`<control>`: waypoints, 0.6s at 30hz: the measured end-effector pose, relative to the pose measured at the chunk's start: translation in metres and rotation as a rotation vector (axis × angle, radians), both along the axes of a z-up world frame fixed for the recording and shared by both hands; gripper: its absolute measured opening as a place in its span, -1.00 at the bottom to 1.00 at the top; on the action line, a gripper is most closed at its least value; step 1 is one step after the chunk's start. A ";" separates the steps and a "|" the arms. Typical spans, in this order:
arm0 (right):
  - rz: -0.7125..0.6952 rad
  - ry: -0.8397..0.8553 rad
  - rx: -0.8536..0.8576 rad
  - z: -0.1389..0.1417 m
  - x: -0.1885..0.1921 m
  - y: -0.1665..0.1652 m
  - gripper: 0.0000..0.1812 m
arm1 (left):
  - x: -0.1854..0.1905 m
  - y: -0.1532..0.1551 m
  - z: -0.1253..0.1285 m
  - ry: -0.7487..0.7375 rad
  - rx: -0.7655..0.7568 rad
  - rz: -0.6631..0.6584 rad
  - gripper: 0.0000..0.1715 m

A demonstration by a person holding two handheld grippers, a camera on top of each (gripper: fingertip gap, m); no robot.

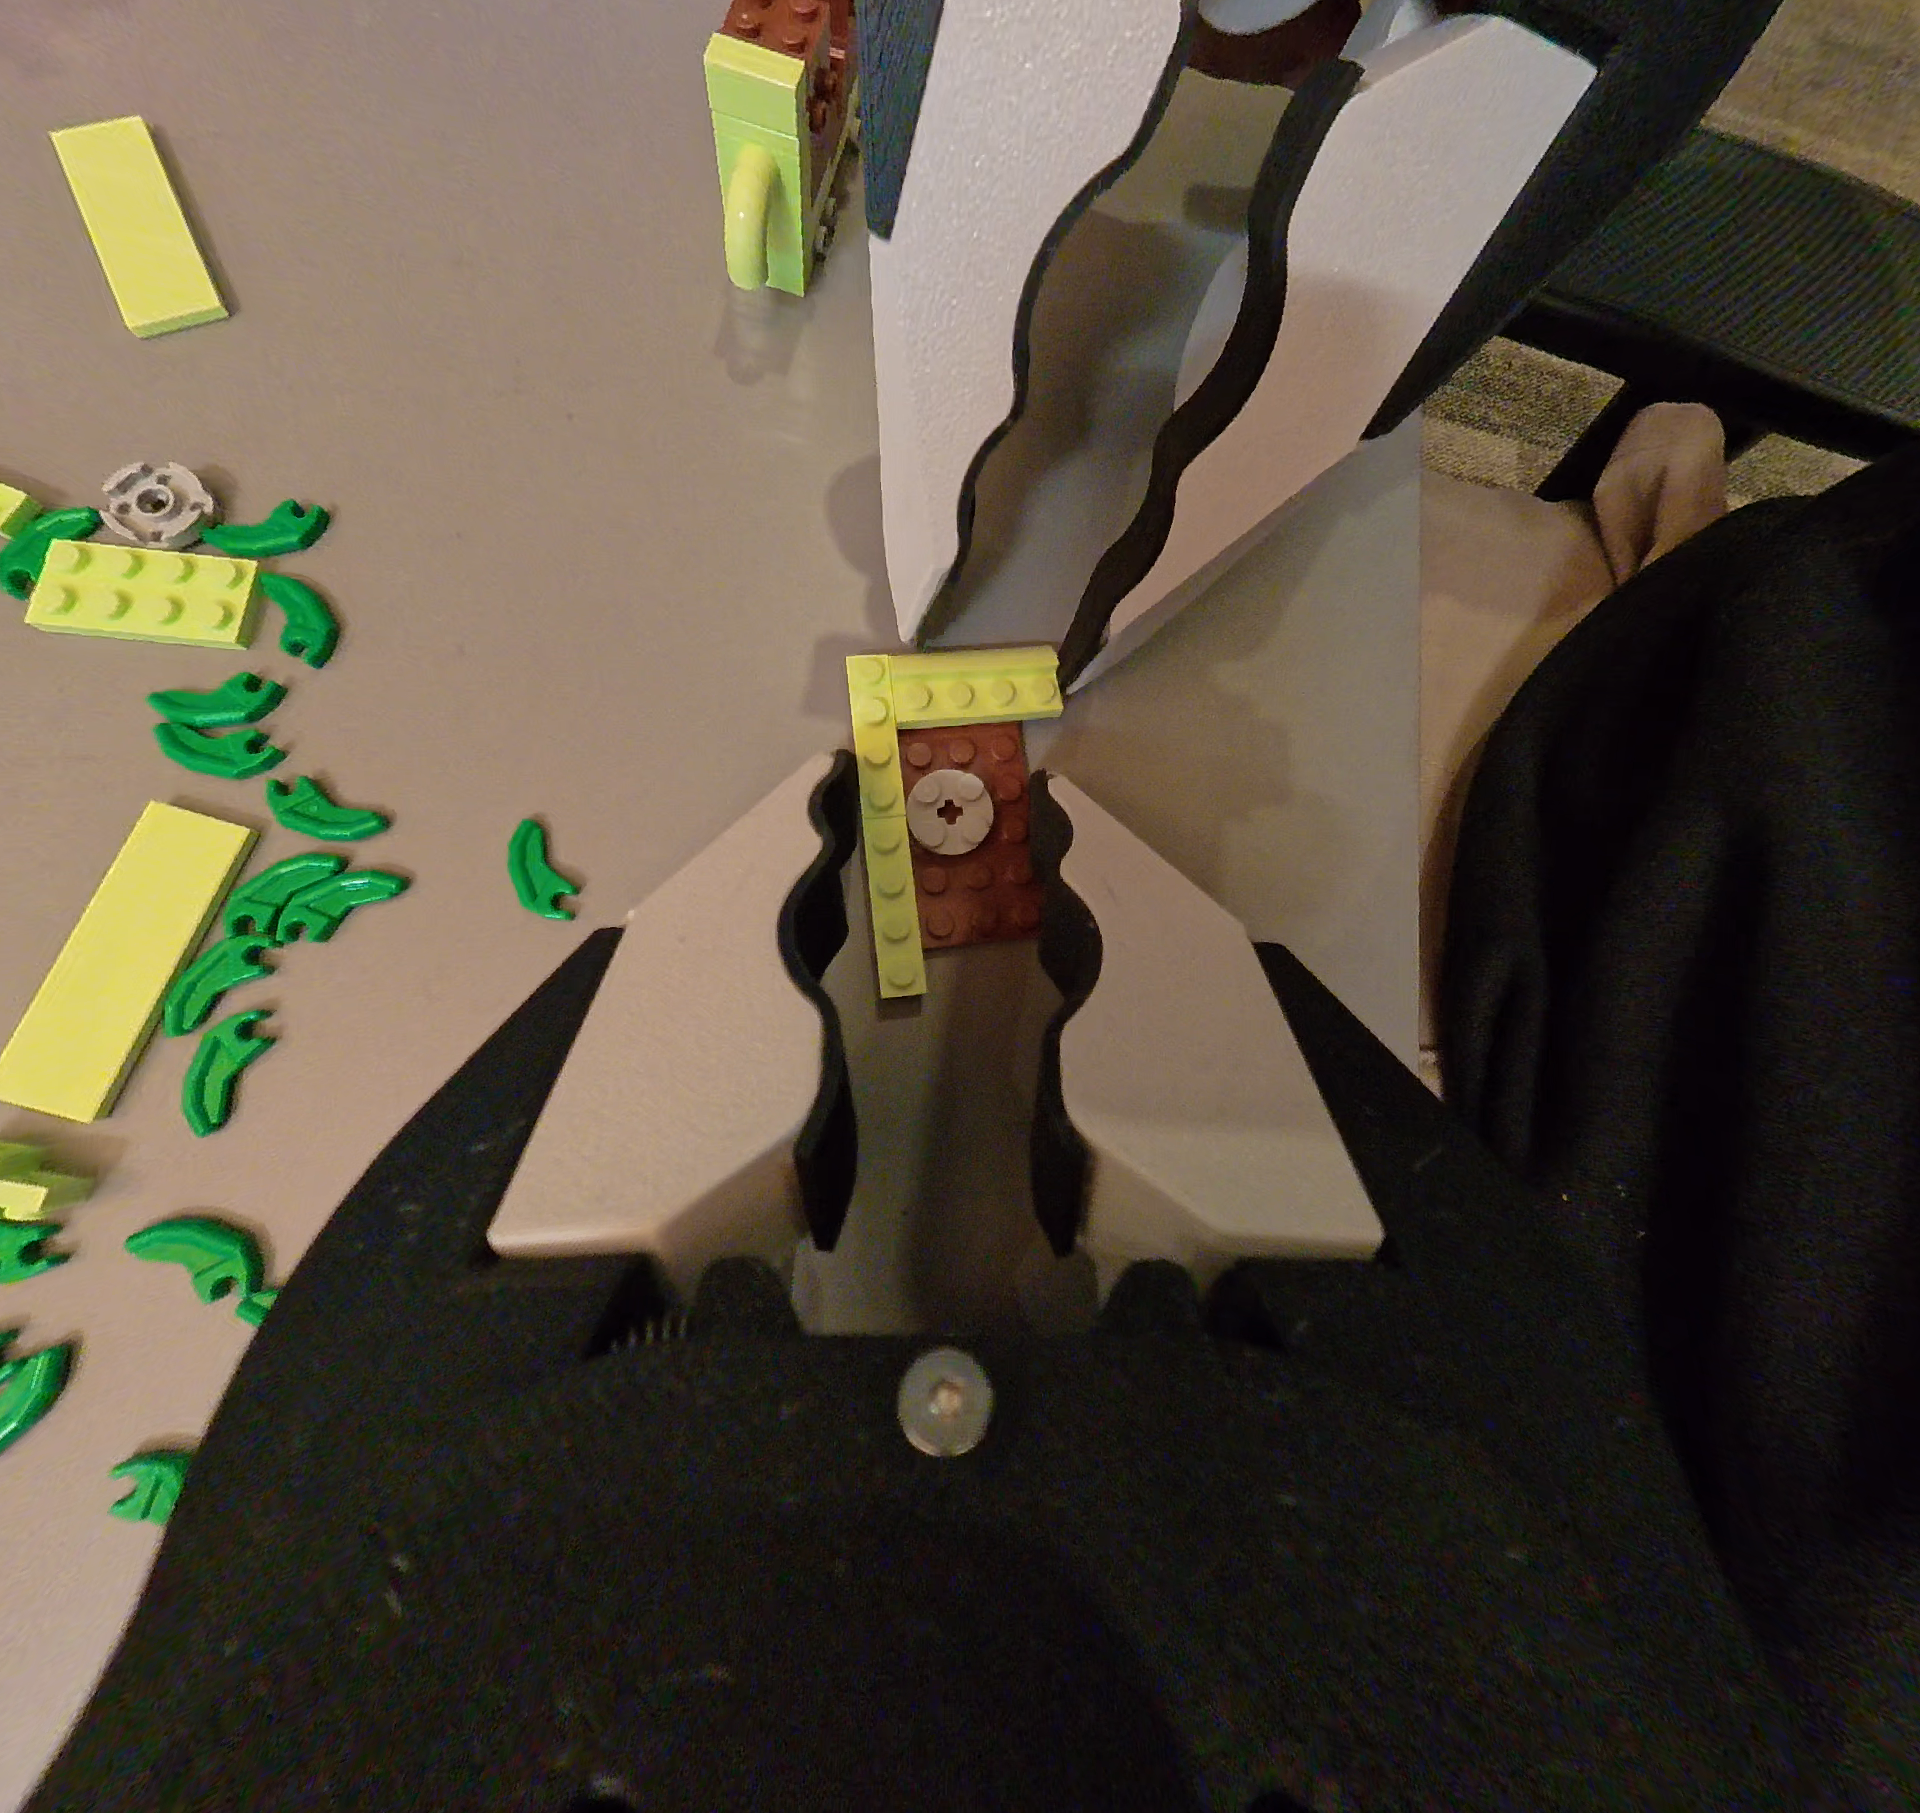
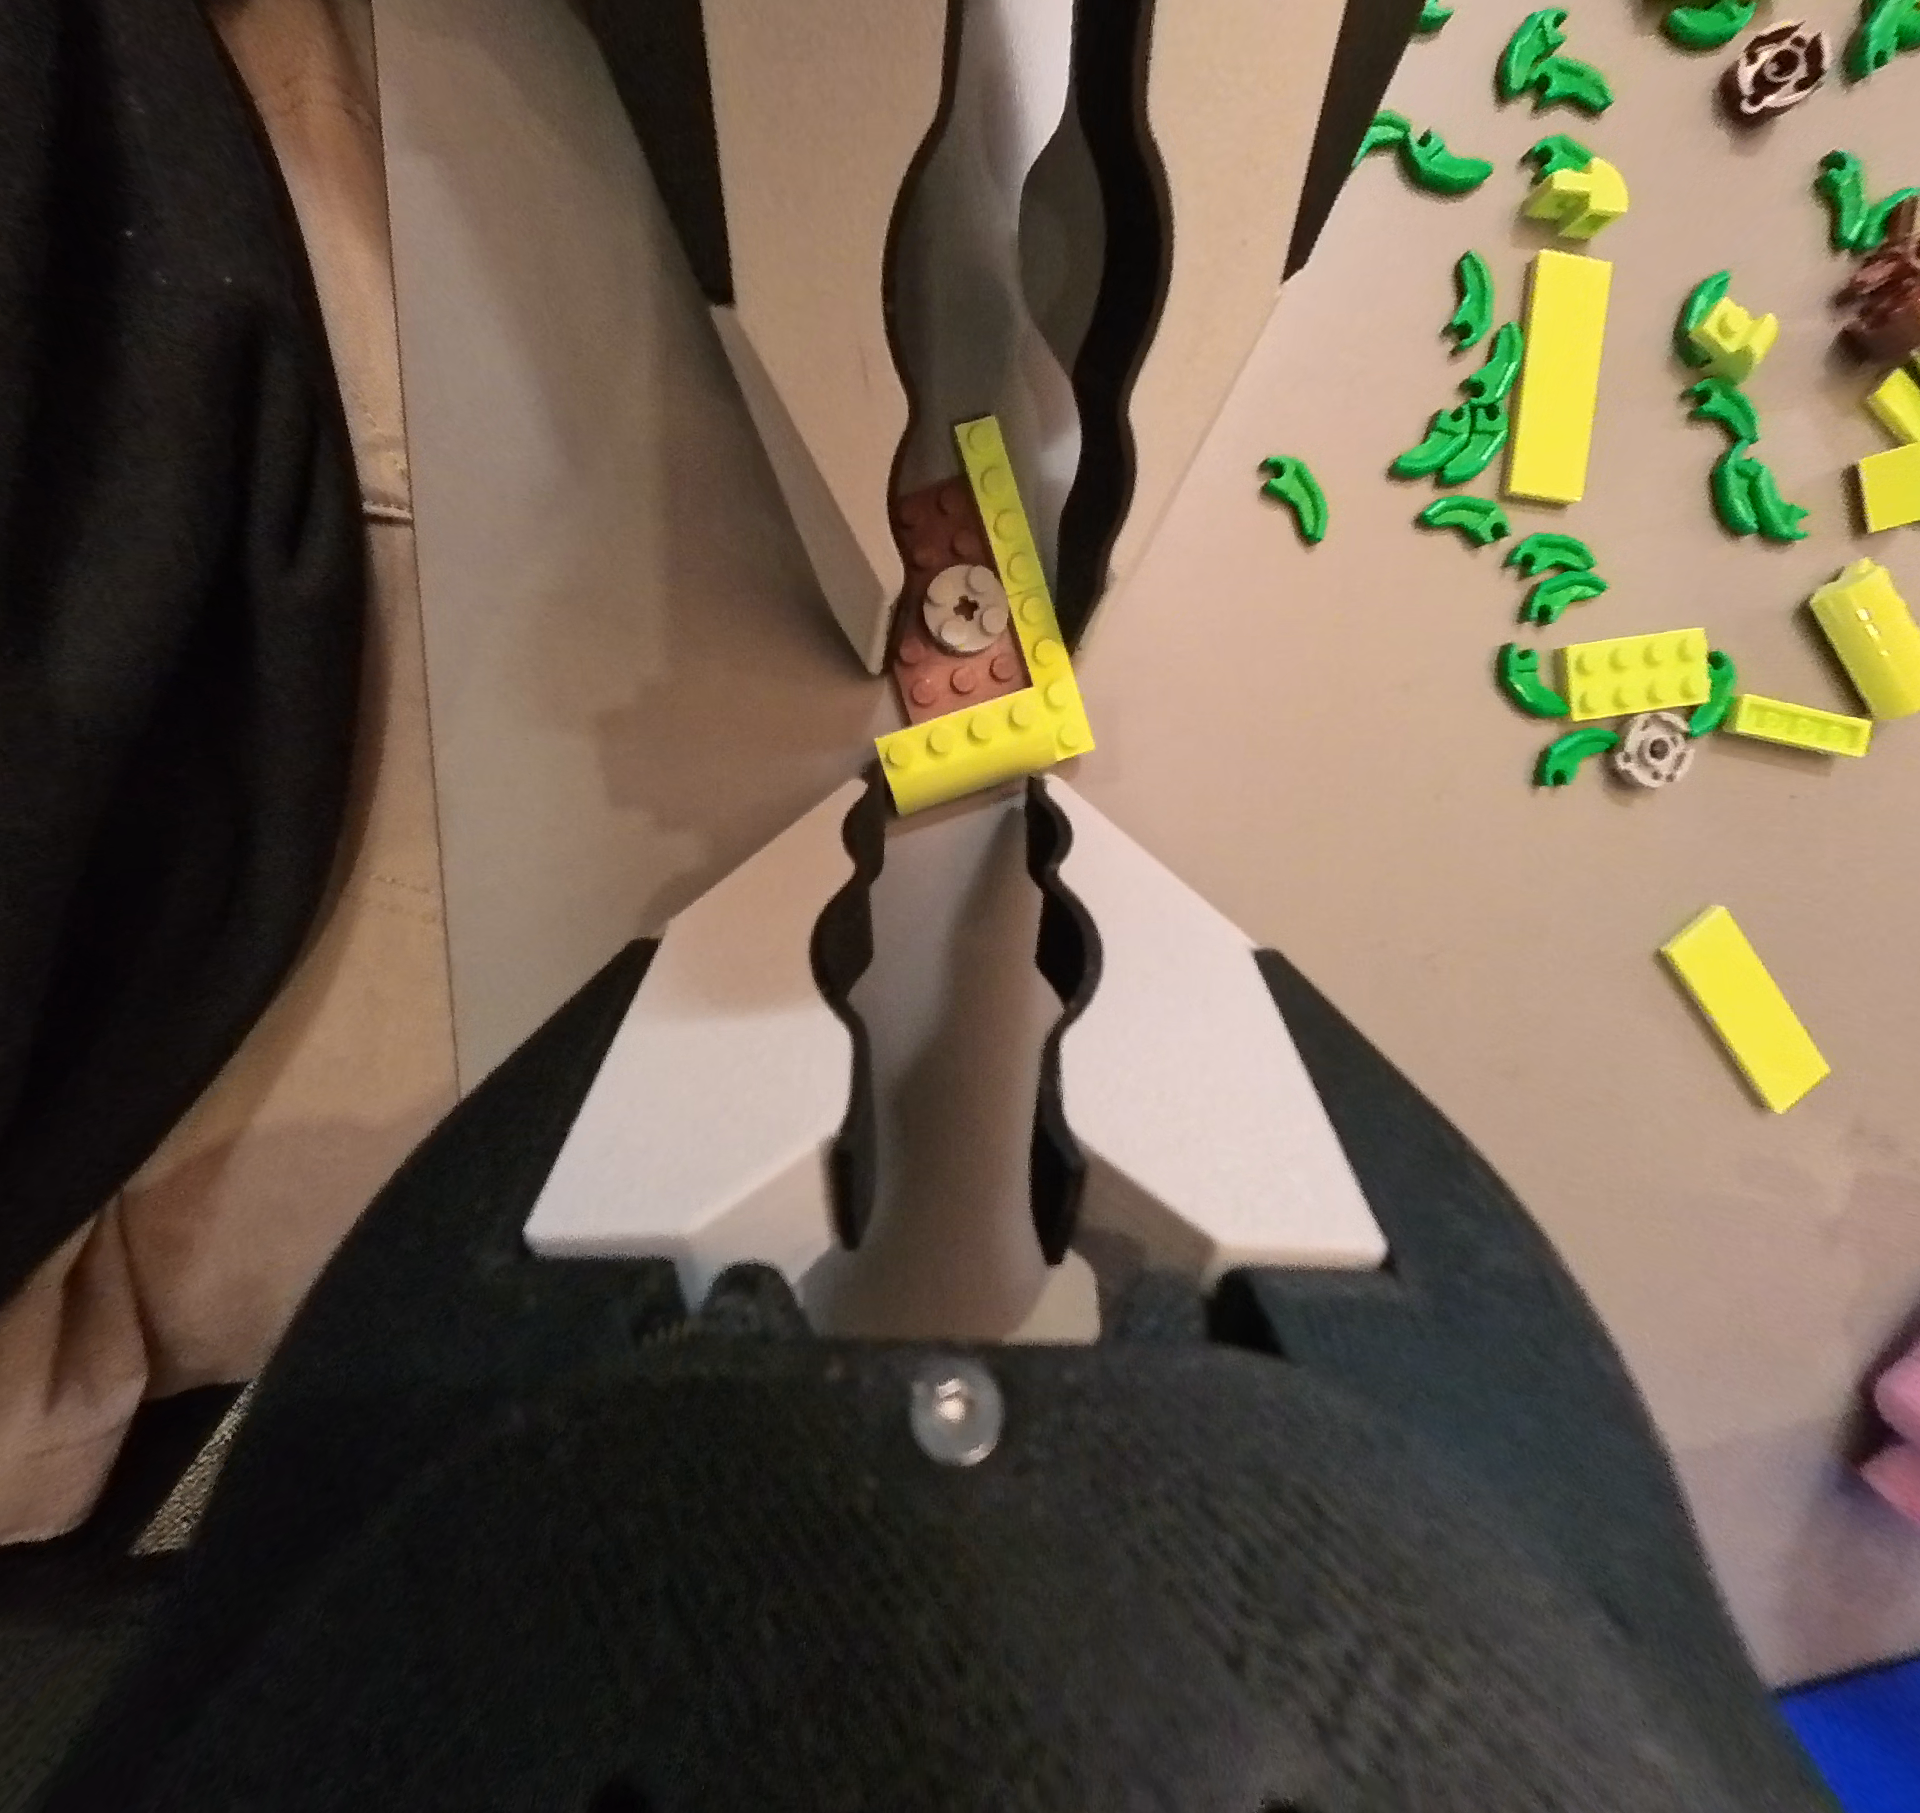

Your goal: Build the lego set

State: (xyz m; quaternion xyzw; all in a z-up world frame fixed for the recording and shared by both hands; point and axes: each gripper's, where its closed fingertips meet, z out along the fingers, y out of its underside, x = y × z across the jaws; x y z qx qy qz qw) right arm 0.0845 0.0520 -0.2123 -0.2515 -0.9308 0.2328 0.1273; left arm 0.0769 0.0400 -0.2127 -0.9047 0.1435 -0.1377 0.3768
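Between our left gripper's [image 1: 940, 776] fingers sits a brown plate [image 1: 977, 859] edged with lime strips, gripped by its sides above the table [image 1: 520, 413]. Our right gripper [image 2: 951, 792] pinches the lime end brick [image 2: 971, 755]. Green leaf pieces [image 1: 312, 906] lie scattered nearby.

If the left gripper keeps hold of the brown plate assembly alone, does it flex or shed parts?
Probably stiff: the brown plate is short, with lime strips studded along two edges. The grey round piece sits on few studs, so it may pop off if knocked. The left gripper grips the edges only, so it could pivot.
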 end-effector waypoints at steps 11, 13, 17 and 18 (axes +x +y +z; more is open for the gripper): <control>-0.023 0.027 -0.101 0.017 0.001 -0.008 -0.79 | 0.000 0.000 0.000 -0.005 -0.001 0.000 -0.65; -0.020 0.045 -0.115 0.019 -0.002 -0.011 -0.89 | 0.000 0.000 0.000 -0.005 -0.001 -0.001 -0.65; -0.055 0.043 -0.097 0.014 -0.011 -0.009 -1.00 | 0.000 0.000 0.000 -0.004 -0.001 0.000 -0.65; -0.060 0.037 -0.087 0.011 -0.012 -0.008 -1.00 | 0.000 0.000 0.000 -0.004 -0.001 0.000 -0.65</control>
